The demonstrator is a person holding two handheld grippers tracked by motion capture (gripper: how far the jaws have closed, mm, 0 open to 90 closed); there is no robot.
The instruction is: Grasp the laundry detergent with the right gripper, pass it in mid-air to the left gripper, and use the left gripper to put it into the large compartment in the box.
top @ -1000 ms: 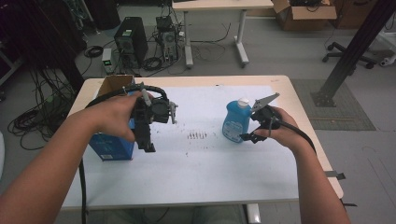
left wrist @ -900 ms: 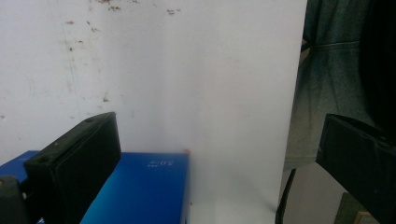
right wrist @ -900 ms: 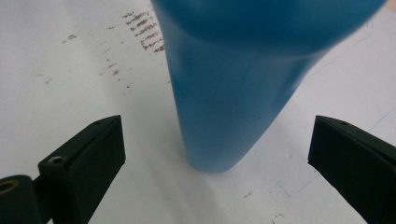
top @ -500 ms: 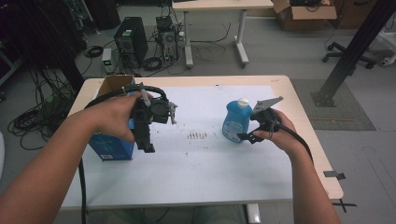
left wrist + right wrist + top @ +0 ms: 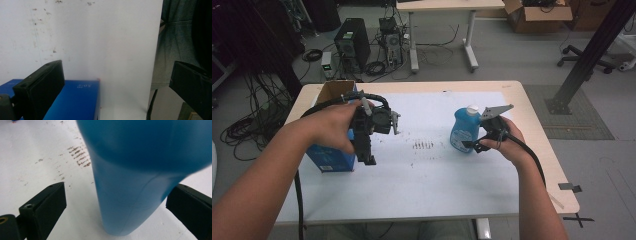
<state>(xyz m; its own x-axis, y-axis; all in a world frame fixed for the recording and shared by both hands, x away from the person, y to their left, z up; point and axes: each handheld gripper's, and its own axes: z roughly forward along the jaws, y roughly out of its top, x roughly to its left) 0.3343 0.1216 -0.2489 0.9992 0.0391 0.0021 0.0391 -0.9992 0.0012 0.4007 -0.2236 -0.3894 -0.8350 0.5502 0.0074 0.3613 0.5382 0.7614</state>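
Bottle [image 5: 463,130] stands upright on the white sheet [image 5: 432,170] that covers the tabletop [image 5: 532,125], right of centre, with its white cap on top. The right tongs [image 5: 473,145] are at its lower body, spread wide: in the right gripper view one jaw stands off to each side of the blue plastic [image 5: 140,182] and neither touches it yet.

To grip well, I would push a little further in so the body sits squarely between both jaws, keep them level, and close low on the flat sides, not on the curved shoulder, where smooth plastic is likely to slip or twist. Closing slowly should keep it from tipping, since it looks light and tall for its base.

The left tongs [image 5: 368,150] hang above the near corner of the blue box [image 5: 332,157] at the left of the sheet, pointing down. They too are spread, with nothing between them; the left gripper view looks past the open jaws at the box top [image 5: 75,100] and bare sheet. They are well apart from the bottle and could stay clear.

Writing: small white print on the box top is too blurred to make out. No label shows on the bottle. Dark smudges [image 5: 424,145] mark the sheet between the two things.
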